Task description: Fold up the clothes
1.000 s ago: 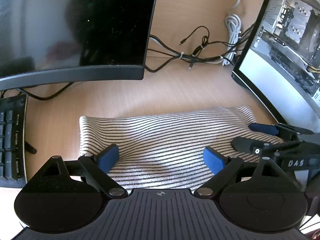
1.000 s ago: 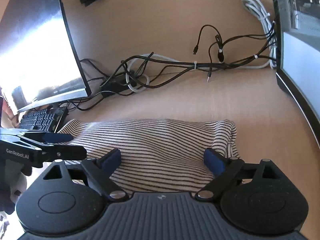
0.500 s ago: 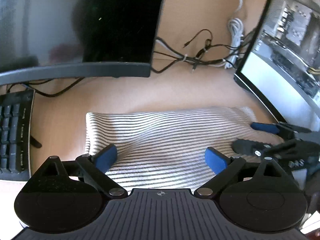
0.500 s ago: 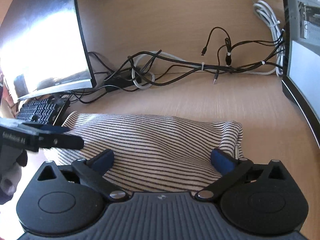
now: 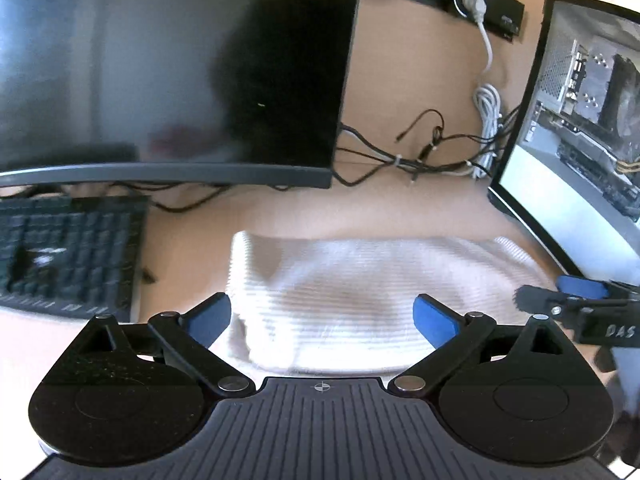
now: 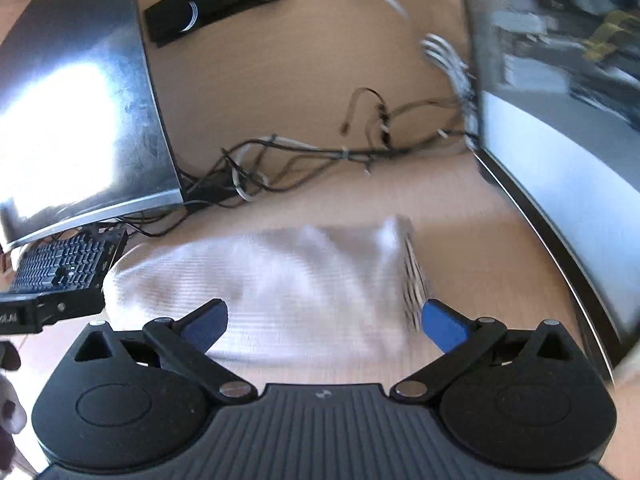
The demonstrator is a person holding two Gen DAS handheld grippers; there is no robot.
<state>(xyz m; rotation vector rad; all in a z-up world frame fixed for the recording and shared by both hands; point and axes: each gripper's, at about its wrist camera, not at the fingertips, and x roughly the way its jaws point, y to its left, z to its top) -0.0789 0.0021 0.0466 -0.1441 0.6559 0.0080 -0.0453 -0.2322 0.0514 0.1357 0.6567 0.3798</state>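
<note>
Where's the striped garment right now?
The garment lies folded on the desk ahead of both open grippers, in both views, between the keyboard on its left and the PC case on its right.

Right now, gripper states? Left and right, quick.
Left gripper: open, fingers spread over the striped cloth, holding nothing.
Right gripper: open, fingers spread over the same cloth, holding nothing.

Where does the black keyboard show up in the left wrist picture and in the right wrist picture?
Left wrist view: the black keyboard lies at the left edge, below the dark monitor.
Right wrist view: it sits small at the far left, under the monitor's corner.
Shared landmark: the striped garment, right of the keyboard in both.
</note>
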